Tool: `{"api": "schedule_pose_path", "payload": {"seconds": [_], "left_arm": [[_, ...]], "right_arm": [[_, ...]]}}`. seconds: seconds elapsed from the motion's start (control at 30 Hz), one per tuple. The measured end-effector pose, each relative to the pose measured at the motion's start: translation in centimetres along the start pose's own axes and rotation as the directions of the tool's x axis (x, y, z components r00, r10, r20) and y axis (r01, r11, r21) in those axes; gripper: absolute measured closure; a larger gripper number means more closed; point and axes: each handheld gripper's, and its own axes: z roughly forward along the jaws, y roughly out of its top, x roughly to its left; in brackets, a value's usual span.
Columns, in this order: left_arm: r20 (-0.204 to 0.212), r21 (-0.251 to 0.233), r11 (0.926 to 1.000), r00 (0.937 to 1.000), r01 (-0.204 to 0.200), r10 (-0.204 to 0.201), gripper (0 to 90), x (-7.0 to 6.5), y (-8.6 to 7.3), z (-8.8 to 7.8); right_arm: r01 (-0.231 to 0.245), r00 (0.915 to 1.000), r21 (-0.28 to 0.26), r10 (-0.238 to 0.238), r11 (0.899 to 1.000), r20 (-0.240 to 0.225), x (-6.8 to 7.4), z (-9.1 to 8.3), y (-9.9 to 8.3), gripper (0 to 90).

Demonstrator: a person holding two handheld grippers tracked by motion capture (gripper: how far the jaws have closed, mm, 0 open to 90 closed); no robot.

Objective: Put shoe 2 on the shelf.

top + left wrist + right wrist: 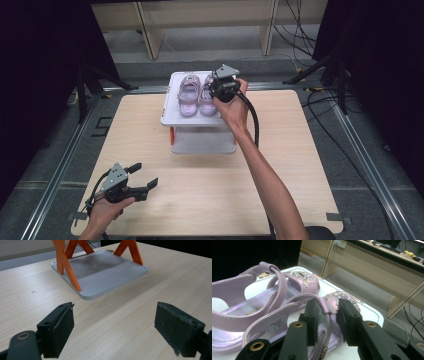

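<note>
Two lilac children's sandals with star trims stand side by side on the top shelf (169, 114) of a small white rack. In the high view my right gripper (220, 93) hangs over the right sandal (206, 98), with the left sandal (188, 95) beside it. In the right gripper view the right gripper (327, 302) straddles the right sandal's (343, 296) ankle strap. The strap lies against one pad with a gap to the other, so the jaws are open. The left sandal (262, 297) lies beside it. My left gripper (146, 175) rests open and holds nothing at the table's front left.
The rack's lower shelf (100, 272) is bare between orange legs (65, 265), ahead of the left gripper (115, 308). Light wooden table (200, 190) all around. Black curtains, stands and cables flank the table; a wooden bench (210, 20) stands beyond.
</note>
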Motion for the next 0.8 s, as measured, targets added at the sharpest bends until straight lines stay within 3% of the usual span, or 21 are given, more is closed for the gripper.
{"api": "schedule_pose_path", "payload": {"seconds": [0.1,0.23,0.5,0.53,0.8], "left_arm": [[0.006,-0.001,0.9998,0.9998,-0.021,0.021,15.3,0.1,-0.1,0.2],[0.007,-0.002,0.9999,0.9998,-0.017,0.017,15.3,0.1,0.0,0.2],[0.001,0.011,0.9999,1.0,-0.002,0.002,15.3,0.0,-0.1,0.1],[0.011,-0.005,0.9999,0.9999,-0.009,0.01,15.3,0.0,-0.1,0.3],[0.007,-0.002,1.0,1.0,-0.007,0.007,15.3,0.0,-0.1,0.3]], "right_arm": [[-0.015,0.9998,0.001,0.015,1.0,-0.015,-0.2,-0.5,-0.1,68.3],[0.003,1.0,-0.01,-0.003,1.0,-0.005,-0.5,-1.0,-0.1,67.6],[-0.014,0.9996,-0.048,0.013,0.999,-0.027,-1.2,-2.9,-0.3,61.6],[-0.017,0.9992,-0.06,0.015,0.998,-0.038,-1.4,-3.2,-0.4,61.0],[-0.071,0.9913,-0.09,0.061,0.993,-0.117,-1.6,-6.3,-2.2,55.4]]}}
